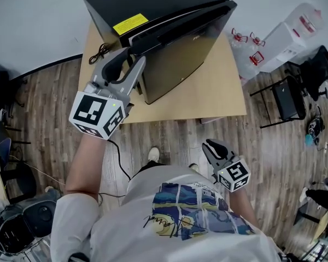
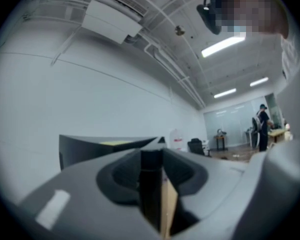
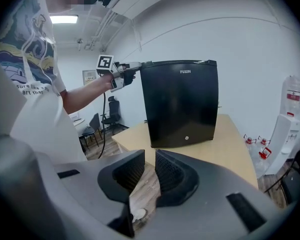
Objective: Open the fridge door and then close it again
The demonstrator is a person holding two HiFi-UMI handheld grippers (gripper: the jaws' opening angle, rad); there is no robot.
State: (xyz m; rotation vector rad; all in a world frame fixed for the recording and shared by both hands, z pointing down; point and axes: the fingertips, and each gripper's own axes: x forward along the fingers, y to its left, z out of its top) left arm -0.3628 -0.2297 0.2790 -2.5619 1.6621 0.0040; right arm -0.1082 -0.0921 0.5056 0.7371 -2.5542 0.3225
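**While the fridge door (image 1: 177, 64) is standing a little ajar, the left gripper (image 1: 132, 59) is holding its free edge**

As the wooden table (image 1: 224, 91) is carrying the black fridge (image 1: 153, 1) straight in front of the person, the whole task is lying forward and slightly to the left. A narrow dark gap is showing between the body and the door. It is widening toward the person's left, so the hinge is probably sitting on the right side.

The left gripper is reaching to the door's upper left corner. In the left gripper view its jaws are clenching across a dark upright slab, which is most likely the door's free edge. That edge is running vertically and the jaws are crossing it.

The right gripper (image 1: 210, 146) is hanging low near the person's body, well apart from the fridge. Its jaws are standing only slightly apart, with nothing between them.

The coming move is therefore belonging to the left gripper, which is much nearer. It is likely needing an arc around the right-hand hinge, not a straight pull. Whether the door is now opening or closing, the pictures are not telling.
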